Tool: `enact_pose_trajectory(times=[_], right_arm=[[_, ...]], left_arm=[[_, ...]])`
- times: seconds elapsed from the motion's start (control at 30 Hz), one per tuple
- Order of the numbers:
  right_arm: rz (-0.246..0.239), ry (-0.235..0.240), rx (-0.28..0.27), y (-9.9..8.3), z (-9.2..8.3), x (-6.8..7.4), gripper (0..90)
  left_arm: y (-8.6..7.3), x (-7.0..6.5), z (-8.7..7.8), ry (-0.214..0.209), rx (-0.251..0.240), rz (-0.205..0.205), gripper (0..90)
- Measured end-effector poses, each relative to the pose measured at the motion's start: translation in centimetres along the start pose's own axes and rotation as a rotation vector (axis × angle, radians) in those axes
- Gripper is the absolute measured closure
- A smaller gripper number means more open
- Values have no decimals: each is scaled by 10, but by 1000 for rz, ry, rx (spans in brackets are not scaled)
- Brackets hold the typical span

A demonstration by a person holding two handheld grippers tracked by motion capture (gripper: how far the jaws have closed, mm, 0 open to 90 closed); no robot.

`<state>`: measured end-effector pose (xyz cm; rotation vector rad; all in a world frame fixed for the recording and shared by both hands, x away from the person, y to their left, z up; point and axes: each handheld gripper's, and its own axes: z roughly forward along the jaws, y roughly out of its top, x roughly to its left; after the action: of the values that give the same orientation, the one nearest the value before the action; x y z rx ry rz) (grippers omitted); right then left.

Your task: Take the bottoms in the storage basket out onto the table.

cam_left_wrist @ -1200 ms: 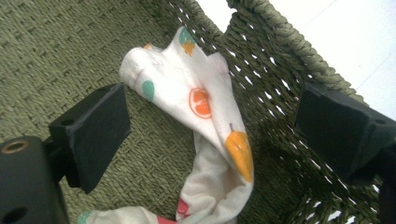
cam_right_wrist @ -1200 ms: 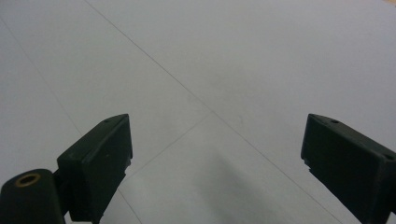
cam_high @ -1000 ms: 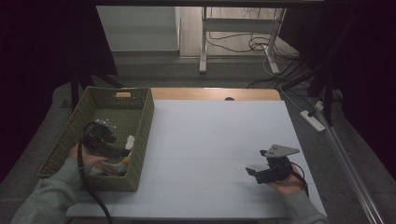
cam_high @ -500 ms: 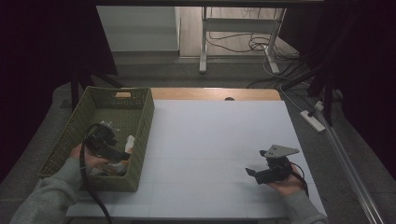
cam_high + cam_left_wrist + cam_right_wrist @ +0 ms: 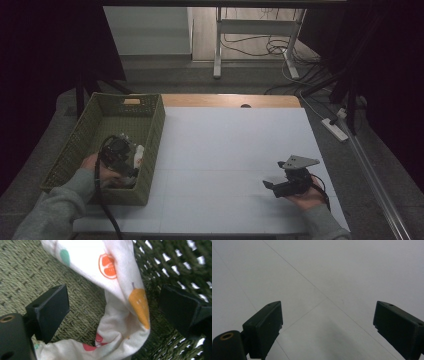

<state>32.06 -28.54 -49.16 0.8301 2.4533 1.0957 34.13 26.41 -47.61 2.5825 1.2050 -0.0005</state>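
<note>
Cloth (image 5: 117,282), white with printed fruit, lies crumpled on the floor of the green woven basket (image 5: 150,125) at the table's left, close against the basket's near-right wall. My left gripper (image 5: 113,307) reaches into the basket, jaws wide, the cloth between them but ungripped. My right gripper (image 5: 272,185) rests over the bare white tabletop (image 5: 230,145), jaws wide, holding nothing. Beyond the table, cables (image 5: 260,47) trail across a dim floor.
</note>
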Motion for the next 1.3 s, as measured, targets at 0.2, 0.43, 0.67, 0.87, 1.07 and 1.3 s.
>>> enact_pose_trajectory(times=[0.2,0.43,0.67,0.87,1.07,1.3], right_arm=[[-1,-1,2,0,0,0,92],[-2,-2,5,0,0,0,92],[-4,-6,7,0,1,0,92],[-8,-8,11,0,1,0,93],[-11,-11,15,0,1,1,94],[-15,-15,18,0,1,0,95]], left_arm=[[3,0,8,-2,50,7,102],[5,-1,16,19,96,14,108],[5,1,20,30,122,2,172],[4,2,21,26,133,-3,425],[4,3,21,4,130,-2,773],[4,4,19,6,122,-5,804]])
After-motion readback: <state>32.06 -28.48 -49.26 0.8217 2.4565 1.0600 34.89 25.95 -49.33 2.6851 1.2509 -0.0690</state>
